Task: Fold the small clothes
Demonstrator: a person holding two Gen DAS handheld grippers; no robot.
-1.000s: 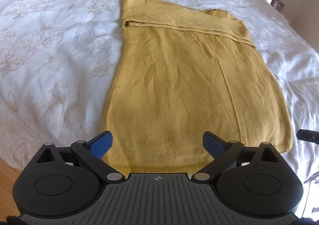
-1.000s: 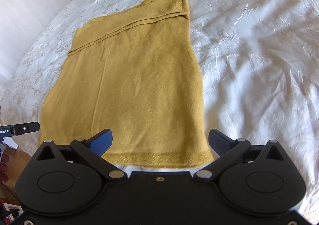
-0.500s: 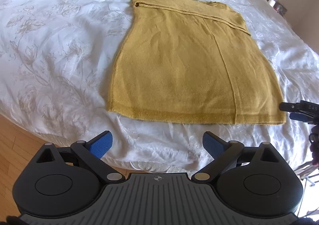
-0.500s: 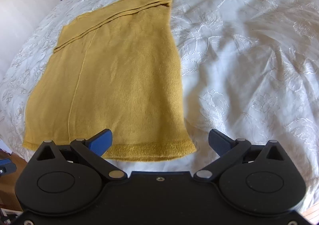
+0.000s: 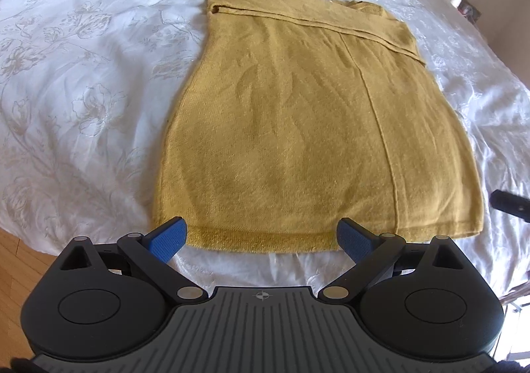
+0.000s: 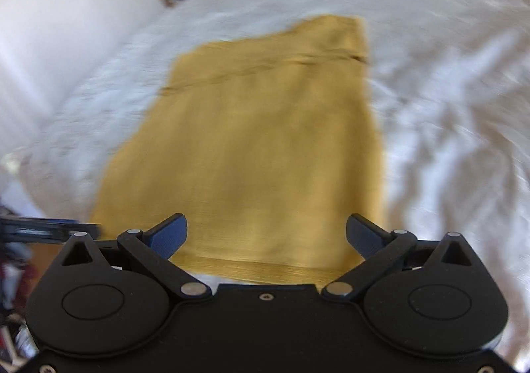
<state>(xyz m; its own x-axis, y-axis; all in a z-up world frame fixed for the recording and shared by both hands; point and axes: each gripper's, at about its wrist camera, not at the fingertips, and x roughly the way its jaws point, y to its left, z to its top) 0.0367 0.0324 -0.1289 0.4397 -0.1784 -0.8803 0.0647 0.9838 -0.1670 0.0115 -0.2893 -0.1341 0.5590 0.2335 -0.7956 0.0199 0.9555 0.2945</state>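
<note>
Both your left gripper [image 5: 261,235] and right gripper [image 6: 266,234] gape wide, empty, hovering at the sweater's [image 5: 311,128] 6 o'clock hem, ready to pinch.

— What carries everything here?

— A bed [image 5: 99,81], covered by a white bedspread with a pale floral pattern, creased in soft folds, most of all toward three o'clock. Its near edge rounds off at seven o'clock in the left wrist view, with wooden floor [image 5: 16,260] below.

— And what lies on it?

— One mustard-yellow knitted garment [image 5: 298,141], spread flat at the centre, its ribbed hem toward six o'clock. A folded band crosses its far end at twelve o'clock, and a seam runs lengthwise right of its middle.

— Does the right wrist view agree?

— It is blurred, but shows the garment [image 6: 265,141] flat on the white cover [image 6: 447,141].
</note>
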